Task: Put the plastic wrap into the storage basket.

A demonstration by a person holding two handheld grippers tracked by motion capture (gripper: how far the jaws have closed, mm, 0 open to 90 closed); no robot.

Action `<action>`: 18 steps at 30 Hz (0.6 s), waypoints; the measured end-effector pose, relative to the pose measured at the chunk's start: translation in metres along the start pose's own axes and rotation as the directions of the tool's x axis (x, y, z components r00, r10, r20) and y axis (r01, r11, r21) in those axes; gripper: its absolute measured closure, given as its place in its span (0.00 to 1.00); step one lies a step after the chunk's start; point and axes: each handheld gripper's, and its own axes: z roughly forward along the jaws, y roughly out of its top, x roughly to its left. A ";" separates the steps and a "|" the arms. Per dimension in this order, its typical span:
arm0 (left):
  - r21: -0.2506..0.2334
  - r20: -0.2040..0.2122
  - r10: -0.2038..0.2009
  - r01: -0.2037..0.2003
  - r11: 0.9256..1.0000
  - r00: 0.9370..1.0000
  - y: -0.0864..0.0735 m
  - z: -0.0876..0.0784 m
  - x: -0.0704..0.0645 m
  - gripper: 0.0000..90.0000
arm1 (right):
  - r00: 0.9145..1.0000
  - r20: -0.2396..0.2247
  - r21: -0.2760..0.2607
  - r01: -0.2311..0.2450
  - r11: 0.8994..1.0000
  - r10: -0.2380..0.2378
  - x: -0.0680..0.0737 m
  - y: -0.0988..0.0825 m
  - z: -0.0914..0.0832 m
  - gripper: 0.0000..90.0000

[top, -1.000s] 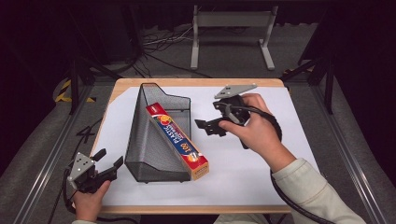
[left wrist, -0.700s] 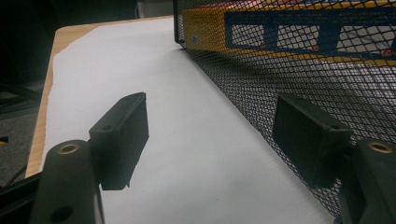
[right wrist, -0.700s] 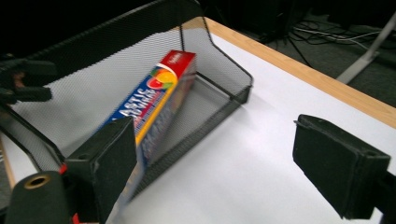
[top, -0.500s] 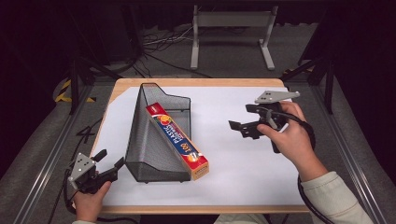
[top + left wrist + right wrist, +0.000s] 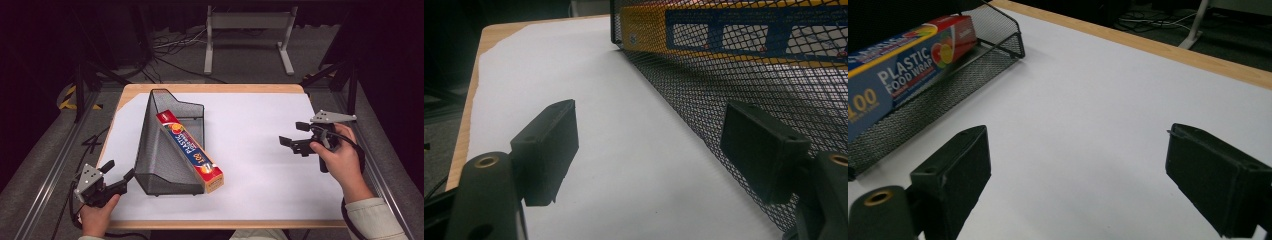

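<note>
At the right edge of the tabletop (image 5: pixel 260 125), the right claw (image 5: pixel 296 136) hovered with its jaws spread wide and nothing between them, held by the right hand (image 5: pixel 340 157) and aimed leftward across bare white paper. Item in question: one long box of plastic food wrap (image 5: pixel 191 150), red at the far end, orange and blue along its side, lying slanted in a black mesh tray (image 5: pixel 165 150), its near end jutting past the tray's low front lip. Position relative to the right claw: well apart, off to the left, with open paper between; in the right gripper view the box (image 5: pixel 903 70) lay ahead and left of the jaws, resting along the tray's mesh wall (image 5: pixel 948 70). The left claw (image 5: pixel 116 178), jaws likewise spread and empty, sat at the near left corner just beside the tray; in the left gripper view the mesh (image 5: pixel 744 80) stood close against one jaw, apparently not quite touching, with the box's yellow-and-blue face visible through it. Handling note, as judgement: the box appeared placed and the right claw clear of it, so good practice would be keeping both claws open and low, steering the left one off the mesh so the light tray does not shift.
</note>
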 end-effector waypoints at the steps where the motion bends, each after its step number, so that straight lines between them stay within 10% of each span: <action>1: 0.000 -0.003 -0.005 0.005 1.000 1.000 0.000 0.000 0.000 0.26 | 1.000 0.001 -0.004 0.005 1.000 -0.005 -0.004 -0.005 0.000 0.13; 6: 0.024 0.062 0.017 -0.018 1.000 0.998 0.000 0.006 -0.005 0.23 | 1.000 0.019 -0.014 0.010 1.000 -0.009 -0.015 -0.034 0.002 0.12; 18: 0.029 0.059 0.025 -0.027 0.999 0.998 0.000 0.005 -0.005 0.25 | 0.999 0.037 -0.025 -0.014 1.000 0.015 -0.015 -0.087 0.006 0.12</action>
